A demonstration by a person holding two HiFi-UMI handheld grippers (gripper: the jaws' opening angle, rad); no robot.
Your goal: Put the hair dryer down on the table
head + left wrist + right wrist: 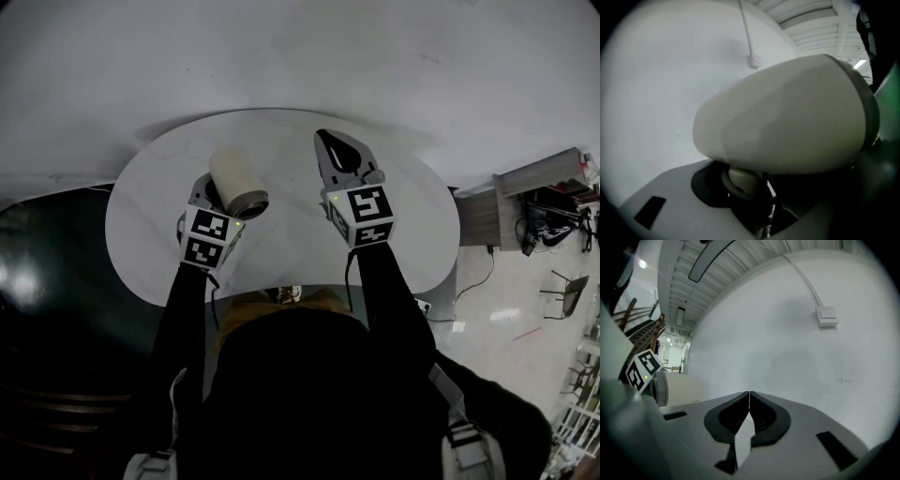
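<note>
- Over the left half of the round table (pixel 412 234) we have the hair dryer (pixel 238 180) up in the left gripper (pixel 202 192). Its cream barrel lies across the top of the jaws, dark-rimmed end turned back towards us.
- In the left gripper view the jaws are clamped on the handle (pixel 743 180) just under the barrel, which fills most of that view. We reckon that is the right place to hold it: the handle is narrow enough to pinch, while the barrel is too fat and rounded for these jaws.
- From up here we cannot tell whether any part of the dryer touches the tabletop. It looks to be held clear of it.
- The right gripper (pixel 325 141) hangs over the middle of the table, well apart from the dryer. Its jaws are pressed together at the tips with nothing between them.
- The dryer looks like a hard, smooth plastic shell, so we expect it to be stiff but a bit slippery. With the bulk sitting above the grip it should be top-heavy and want to tip in the jaws.
- On that round barrel it may roll once let go, so we would lay it on its side, with the handle resting on the table to stop it.
- A hard knock could crack the casing, so we would set it down gently.
</note>
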